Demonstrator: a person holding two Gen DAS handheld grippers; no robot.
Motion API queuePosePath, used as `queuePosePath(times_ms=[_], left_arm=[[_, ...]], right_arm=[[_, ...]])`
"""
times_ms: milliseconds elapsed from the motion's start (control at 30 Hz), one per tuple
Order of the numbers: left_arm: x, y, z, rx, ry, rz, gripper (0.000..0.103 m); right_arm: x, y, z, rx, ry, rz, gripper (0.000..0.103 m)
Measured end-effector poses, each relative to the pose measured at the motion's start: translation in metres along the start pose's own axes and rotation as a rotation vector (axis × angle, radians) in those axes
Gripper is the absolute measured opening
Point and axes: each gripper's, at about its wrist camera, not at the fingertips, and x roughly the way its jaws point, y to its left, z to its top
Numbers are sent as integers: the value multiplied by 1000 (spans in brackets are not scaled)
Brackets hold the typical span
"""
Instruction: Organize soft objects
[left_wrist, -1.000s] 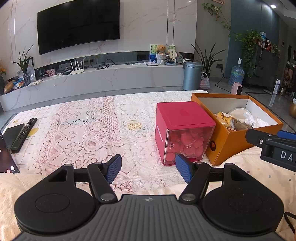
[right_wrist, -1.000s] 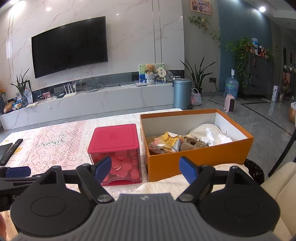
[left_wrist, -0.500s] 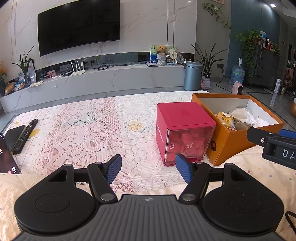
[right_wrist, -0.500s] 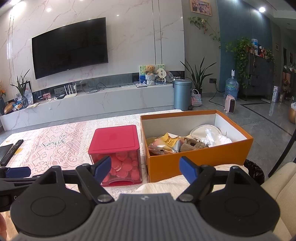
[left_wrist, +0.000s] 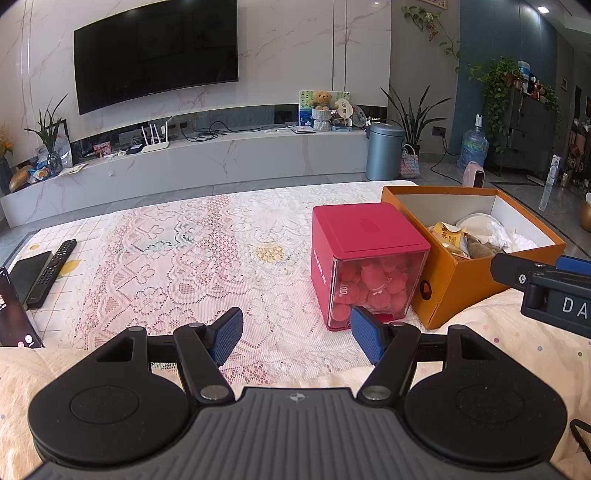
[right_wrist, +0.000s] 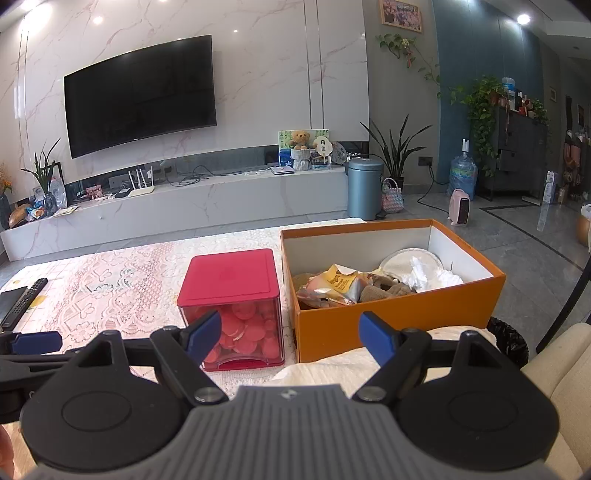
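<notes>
An open orange box (right_wrist: 399, 321) stands on the lace-covered table and holds a yellow snack packet (right_wrist: 341, 282), a brown soft item (right_wrist: 376, 291) and white crumpled material (right_wrist: 430, 275). It also shows in the left wrist view (left_wrist: 458, 288). A red lidded container (right_wrist: 232, 277) with pink round pieces stands left of the box, also in the left wrist view (left_wrist: 365, 240). My left gripper (left_wrist: 295, 338) is open and empty, near the container. My right gripper (right_wrist: 291, 332) is open and empty, in front of the box and container.
A remote (left_wrist: 51, 266) and a dark device (left_wrist: 31, 273) lie at the table's left edge, with a phone (left_wrist: 13, 314) nearer. A cream cushion (right_wrist: 554, 369) is at right. A TV wall, bin and plants stand behind.
Both grippers stay open. The views shift only slightly; the right gripper has risen or drawn back a little. Nothing was picked up.
</notes>
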Motion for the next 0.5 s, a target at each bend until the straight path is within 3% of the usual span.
queuePosePath(times_ms=[500], left_arm=[[-1, 1, 1, 2, 1, -1, 79]], right_arm=[[1, 0, -1, 0, 2, 1, 81]])
